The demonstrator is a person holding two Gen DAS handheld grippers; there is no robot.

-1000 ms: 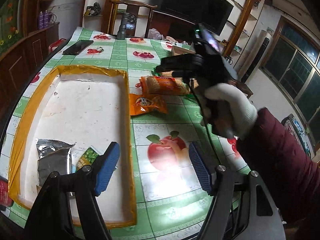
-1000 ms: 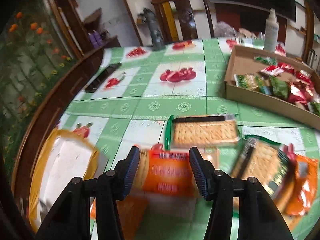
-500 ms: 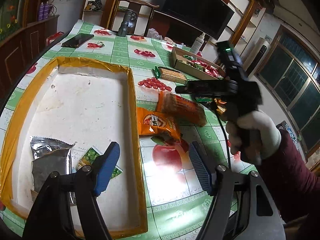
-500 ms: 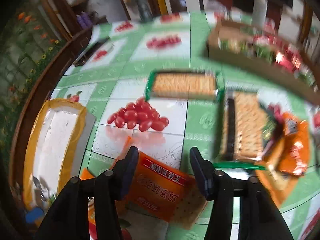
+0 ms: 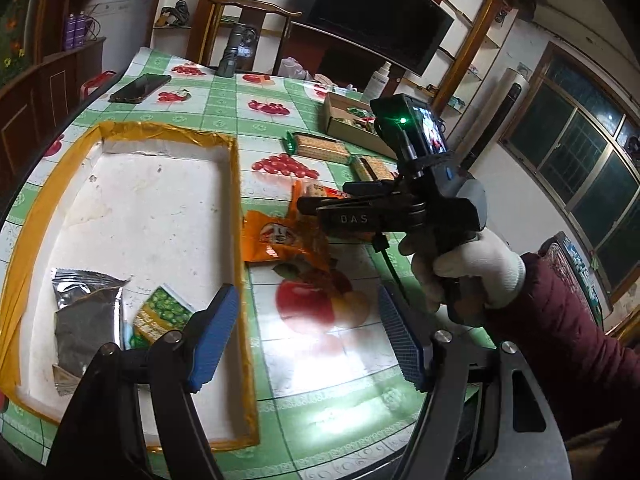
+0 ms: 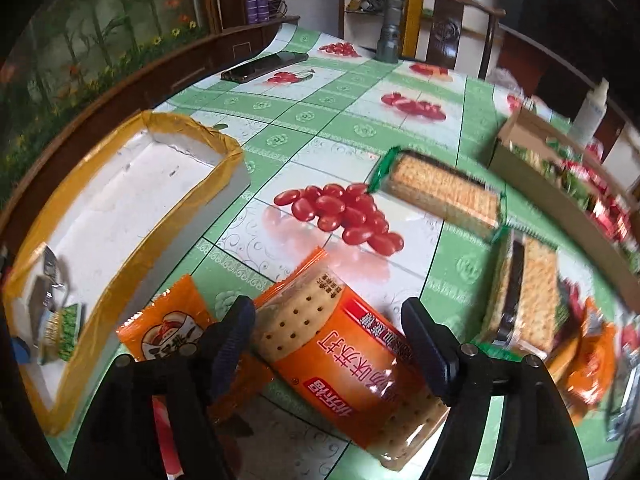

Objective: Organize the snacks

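My right gripper (image 6: 328,336) is open, its fingers on either side of an orange cracker pack (image 6: 352,356) that lies on the tablecloth. A smaller orange snack bag (image 6: 168,328) lies beside it on the left. In the left wrist view the right gripper (image 5: 312,208) hangs over both orange packs (image 5: 280,240). My left gripper (image 5: 308,332) is open and empty above the right wall of the white tray (image 5: 240,184). A silver pouch (image 5: 84,316) and a green packet (image 5: 160,316) lie inside the tray.
Two green-wrapped cracker packs (image 6: 444,192) (image 6: 528,288) lie beyond. A cardboard box of snacks (image 6: 560,168) stands at the far right. More orange bags (image 6: 588,364) lie at the right. A phone (image 6: 264,66), a grey flashlight (image 6: 390,40) and a spray bottle (image 6: 592,108) stand further back.
My right gripper has come down and closer over the orange cracker pack, which now sits between its fingers. The left gripper has barely moved.
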